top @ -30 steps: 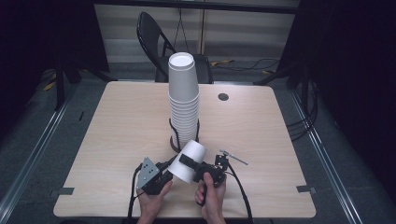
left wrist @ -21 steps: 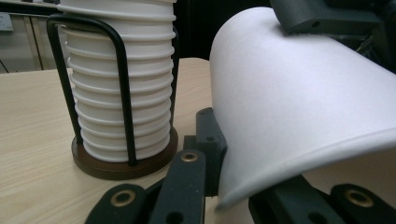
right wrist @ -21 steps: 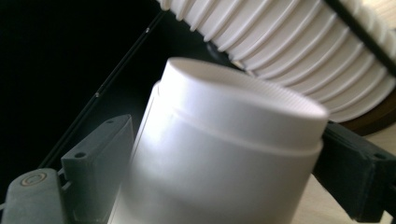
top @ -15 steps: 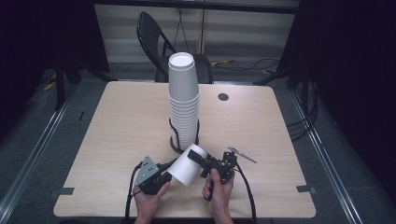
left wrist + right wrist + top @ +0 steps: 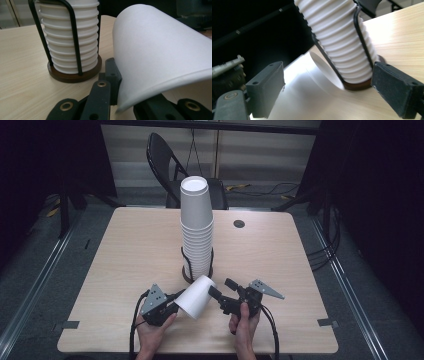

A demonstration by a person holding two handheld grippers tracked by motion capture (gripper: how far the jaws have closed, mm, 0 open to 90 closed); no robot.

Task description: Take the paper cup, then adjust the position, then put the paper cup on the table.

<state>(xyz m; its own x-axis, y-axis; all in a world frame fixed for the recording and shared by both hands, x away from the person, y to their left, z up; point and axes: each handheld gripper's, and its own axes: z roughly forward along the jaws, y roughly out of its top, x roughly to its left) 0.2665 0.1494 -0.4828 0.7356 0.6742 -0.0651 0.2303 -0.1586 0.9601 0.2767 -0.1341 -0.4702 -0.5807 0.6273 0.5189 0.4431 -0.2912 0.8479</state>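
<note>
On my left, the left gripper [image 5: 172,301] sits low over the near edge of the table [image 5: 125,250], its jaws pinched on the rim of a single white paper cup [image 5: 196,296]. In the left gripper view the rim [image 5: 160,86] is pressed slightly flat between the jaws. The cup lies on its side, tilted, wide mouth toward the left gripper and closed base pointing up toward the table's middle. I see nothing inside it; its wall is plain, smooth and unmarked.

Just behind the held cup stands the holder [image 5: 187,265], a round dark base with black wire uprights. It contains a tall stack of nested white cups [image 5: 196,227], upside down, rims showing as ribs down the column. The held cup's base is near the holder; I cannot tell whether they touch.

To the right, the right gripper [image 5: 224,290] has its jaws spread wide, gripping nothing, just beside the cup's base.
</note>
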